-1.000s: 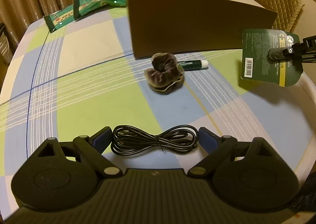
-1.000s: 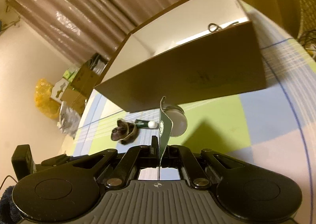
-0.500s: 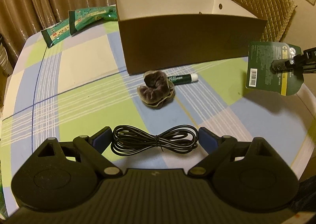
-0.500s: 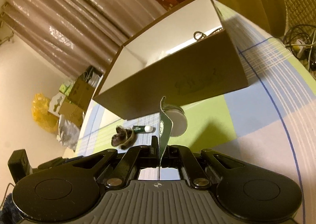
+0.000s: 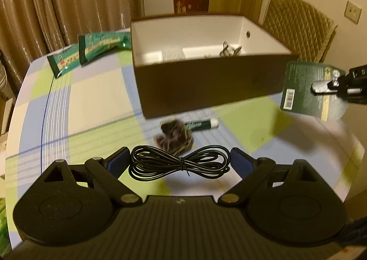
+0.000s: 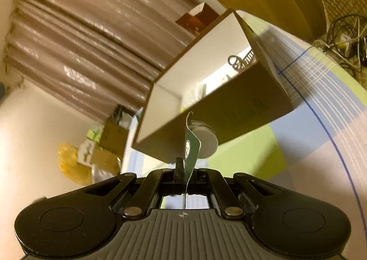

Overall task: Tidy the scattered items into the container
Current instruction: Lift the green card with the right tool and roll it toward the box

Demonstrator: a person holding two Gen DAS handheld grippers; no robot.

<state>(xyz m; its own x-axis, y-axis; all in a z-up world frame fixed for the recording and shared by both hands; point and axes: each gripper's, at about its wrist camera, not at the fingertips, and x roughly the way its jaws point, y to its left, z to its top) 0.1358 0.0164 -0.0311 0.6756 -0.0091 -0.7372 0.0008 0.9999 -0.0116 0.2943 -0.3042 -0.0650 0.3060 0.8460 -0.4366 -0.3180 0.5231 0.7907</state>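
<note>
My left gripper [image 5: 181, 160] is shut on a coiled black cable [image 5: 179, 163] and holds it above the table, in front of the brown box [image 5: 211, 81]. A brown scrunchie [image 5: 174, 137] and a green tube [image 5: 201, 124] lie on the checked cloth before the box. My right gripper [image 6: 184, 168] is shut on a green carded pack [image 6: 191, 147] with a white disc; it also shows in the left wrist view [image 5: 307, 87], raised right of the box. The box [image 6: 218, 104] holds a few small items.
Two green snack packets [image 5: 91, 51] lie at the far left of the table. A quilted chair [image 5: 298, 23] stands behind the box on the right. Boxes and bags [image 6: 96, 152] sit on the floor beyond the table. The round table edge [image 5: 353, 168] curves at the right.
Both grippers have risen with their loads, so the inside of the box now shows. The scrunchie and tube stay on the cloth.
</note>
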